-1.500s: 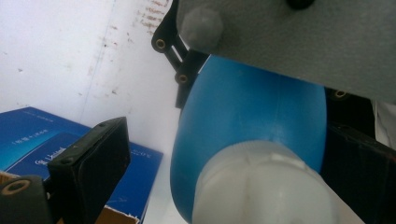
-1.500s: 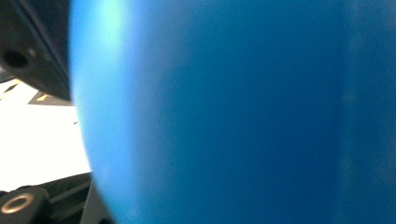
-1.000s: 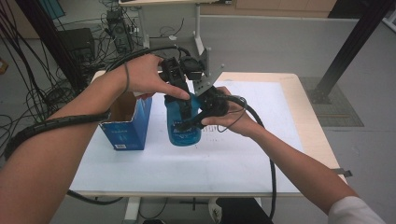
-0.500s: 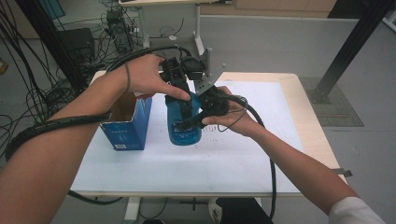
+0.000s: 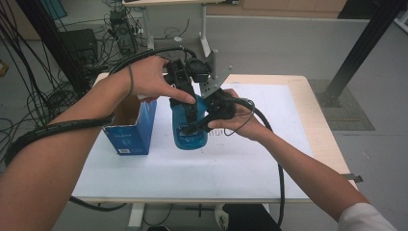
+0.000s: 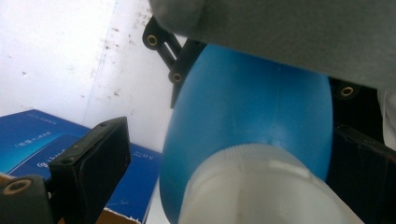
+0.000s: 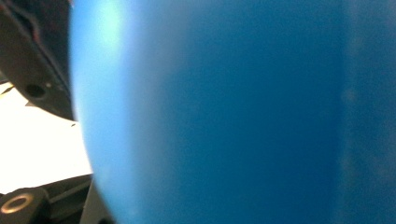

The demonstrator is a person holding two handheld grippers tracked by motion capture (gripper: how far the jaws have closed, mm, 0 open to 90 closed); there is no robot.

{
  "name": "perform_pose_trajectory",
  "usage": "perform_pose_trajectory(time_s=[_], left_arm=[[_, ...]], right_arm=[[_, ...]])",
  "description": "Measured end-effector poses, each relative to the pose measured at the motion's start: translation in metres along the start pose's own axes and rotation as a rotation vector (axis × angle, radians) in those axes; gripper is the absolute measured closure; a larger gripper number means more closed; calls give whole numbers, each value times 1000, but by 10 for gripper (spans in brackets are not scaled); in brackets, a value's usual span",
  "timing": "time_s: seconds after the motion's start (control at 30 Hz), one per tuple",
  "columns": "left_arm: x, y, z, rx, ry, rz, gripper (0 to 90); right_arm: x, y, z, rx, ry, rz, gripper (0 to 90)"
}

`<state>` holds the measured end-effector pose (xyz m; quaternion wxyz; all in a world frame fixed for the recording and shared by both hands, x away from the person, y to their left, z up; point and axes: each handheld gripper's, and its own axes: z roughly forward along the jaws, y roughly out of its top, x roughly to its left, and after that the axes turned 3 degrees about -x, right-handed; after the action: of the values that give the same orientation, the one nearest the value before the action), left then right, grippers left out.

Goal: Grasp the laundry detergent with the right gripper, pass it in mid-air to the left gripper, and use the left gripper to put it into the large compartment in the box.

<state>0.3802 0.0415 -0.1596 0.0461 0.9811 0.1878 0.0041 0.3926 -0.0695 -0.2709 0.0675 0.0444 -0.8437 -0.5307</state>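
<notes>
Holding the blue bottle [image 5: 190,127] from two sides is the work at this moment, and it looks only partly done. The right tool [image 5: 201,122] is closed on the lower body of the bottle, which stands on the tabletop [image 5: 250,168]. The left tool [image 5: 185,98] sits above it, around the white cap [image 6: 252,186]; one jaw stands apart from the cap and the other is hidden, so I cannot tell if it grips. My judgement: the bottle is already fixed, and turning or removing the cap is still left, because the cap is on the neck. Just beside the left tool stands an open blue box [image 5: 130,130]. It carries small white writing, but this is too small and blurred to read.
</notes>
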Motion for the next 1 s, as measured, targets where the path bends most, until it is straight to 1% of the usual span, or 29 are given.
perform_pose_trajectory(time_s=[0.03,0.07,0.1,0.17,0.2,0.27,0.3,0.37,0.4,0.5,0.57,0.63,0.67,0.73,0.77,0.8,0.9,0.93,0.97,1.0], left_arm=[[0,0,0,-1,0,0,65],[0,0,0,-8,-3,-9,65],[0,0,0,-6,-2,-7,65],[0,0,0,-2,3,-6,65],[0,1,0,7,4,3,65],[0,1,0,8,4,6,66],[-1,1,0,0,4,-2,66],[-1,2,-1,4,5,7,66],[0,2,-1,6,6,6,66],[-1,2,-2,7,7,6,66],[-1,2,-2,0,7,-3,66],[-1,2,-2,2,7,1,66],[-1,3,-2,7,7,7,66],[-1,3,-2,8,9,7,66],[-1,3,-2,11,7,8,66],[-1,3,-3,9,7,8,66],[-1,3,-3,8,6,8,66],[-1,3,-3,1,6,-1,66],[-1,3,-3,1,6,-1,66],[-1,3,-3,8,6,8,66]], right_arm=[[-1,0,0,0,-4,-10,443],[-1,0,0,-1,-4,-11,443],[0,0,0,-5,2,-2,443],[-1,0,0,0,-5,-11,443],[-1,-1,0,3,-6,-7,443],[-1,-1,0,6,-8,-2,443],[-1,-1,0,6,-8,-1,443],[0,0,-1,1,-1,8,443],[-1,0,-1,3,-7,-2,443],[-1,-1,-1,3,-8,-3,443],[-1,-1,-2,3,-10,-7,443],[-1,0,-2,-1,-4,1,443],[-1,0,-2,1,-8,-3,443],[0,0,-2,-1,-4,6,443],[-1,0,-2,1,-9,-2,443],[0,0,-2,-1,-5,5,443],[-1,0,-2,1,-10,-8,443],[0,0,-2,-2,-6,-1,443],[0,0,-2,-3,-5,0,443],[-1,0,-3,-1,-10,-9,443]])
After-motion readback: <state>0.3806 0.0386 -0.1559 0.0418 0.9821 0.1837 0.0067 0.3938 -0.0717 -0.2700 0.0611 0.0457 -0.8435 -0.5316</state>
